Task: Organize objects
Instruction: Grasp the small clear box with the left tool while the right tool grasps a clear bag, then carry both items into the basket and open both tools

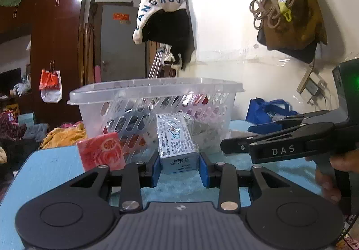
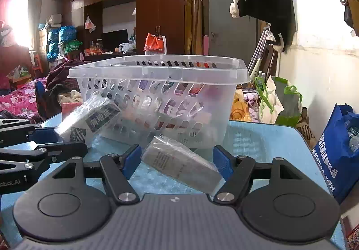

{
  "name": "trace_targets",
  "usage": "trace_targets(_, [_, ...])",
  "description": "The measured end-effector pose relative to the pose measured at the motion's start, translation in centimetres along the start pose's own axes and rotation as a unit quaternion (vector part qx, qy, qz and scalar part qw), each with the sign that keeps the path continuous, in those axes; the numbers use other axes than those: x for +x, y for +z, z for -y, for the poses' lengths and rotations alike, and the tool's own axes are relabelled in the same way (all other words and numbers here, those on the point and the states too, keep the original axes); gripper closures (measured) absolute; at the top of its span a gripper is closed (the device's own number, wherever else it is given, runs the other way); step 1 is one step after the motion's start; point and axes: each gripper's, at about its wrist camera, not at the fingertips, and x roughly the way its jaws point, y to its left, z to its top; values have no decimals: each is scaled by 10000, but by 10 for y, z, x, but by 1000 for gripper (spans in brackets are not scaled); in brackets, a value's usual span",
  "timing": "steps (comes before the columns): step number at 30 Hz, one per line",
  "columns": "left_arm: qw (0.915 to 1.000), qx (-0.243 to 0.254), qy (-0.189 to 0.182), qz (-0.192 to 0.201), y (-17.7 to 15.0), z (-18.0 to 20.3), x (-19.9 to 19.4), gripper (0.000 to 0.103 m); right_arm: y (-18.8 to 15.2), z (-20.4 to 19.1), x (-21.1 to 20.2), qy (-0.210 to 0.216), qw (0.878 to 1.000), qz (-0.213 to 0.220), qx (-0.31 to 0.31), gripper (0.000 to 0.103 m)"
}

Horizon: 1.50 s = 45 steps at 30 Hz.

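A clear slotted plastic basket stands on the blue table, with several items inside; it also shows in the right wrist view. My left gripper is shut on a plastic-wrapped white and grey box, tilted up in front of the basket. The same box shows at the left in the right wrist view. My right gripper is open around a wrapped grey box that lies slanted on the table between the blue pads, with gaps at both sides. A red packet leans by the basket.
The blue table carries everything. A blue shopping bag sits at the table's right edge by the white wall. A hat and bags hang on the wall above. Cluttered bedding and wardrobes lie beyond the table's left side.
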Motion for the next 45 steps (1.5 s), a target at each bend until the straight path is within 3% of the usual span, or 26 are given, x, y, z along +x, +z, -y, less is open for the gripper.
trace_targets(8, [9984, -34, -48, 566, 8, 0, -25, 64, 10, -7, -31, 264, 9988, 414, 2, 30])
trace_targets(13, [9961, 80, 25, 882, 42, -5, -40, 64, 51, -11, -56, 272, 9959, 854, -92, 30])
trace_targets(16, [9951, 49, 108, 980, 78, -15, -37, 64, 89, -12, -55, 189, 9942, 1047, -177, 30])
trace_targets(20, [9974, 36, 259, 667, 130, -29, -8, 64, 129, -10, -23, 3, 9933, 1090, -395, 30])
trace_targets(26, [9988, -200, 448, -3, 155, -52, 53, 64, 137, 1, 40, -275, 9960, 610, -600, 29])
trace_targets(28, [9984, -165, 493, -229, 153, -56, 70, 61, 131, 6, 50, -181, 9971, 493, -555, 24])
trace_targets(29, [9981, -135, 478, -374, 151, -57, 81, 56, 128, 7, 52, -144, 9975, 475, -498, 15])
trace_targets(30, [9978, -122, 475, -453, 149, -58, 89, 44, 125, 9, 52, -134, 9976, 511, -437, 10])
trace_targets(32, [9964, -175, 662, -498, 140, -63, 94, 38, 120, 13, 44, -89, 9977, 581, -347, 1])
trace_targets(36, [9981, -207, 518, -256, 122, -62, 59, 36, 113, 19, 13, 120, 9975, 677, -163, 0])
trace_targets(41, [9957, -121, 912, 92, 83, -51, -3, 9, 73, 23, -22, 355, 9972, 653, -42, 0])
trace_targets(45, [9922, -346, 1086, -506, 43, -57, -4, 8, 37, 19, -16, 186, 9991, 353, -158, 0])
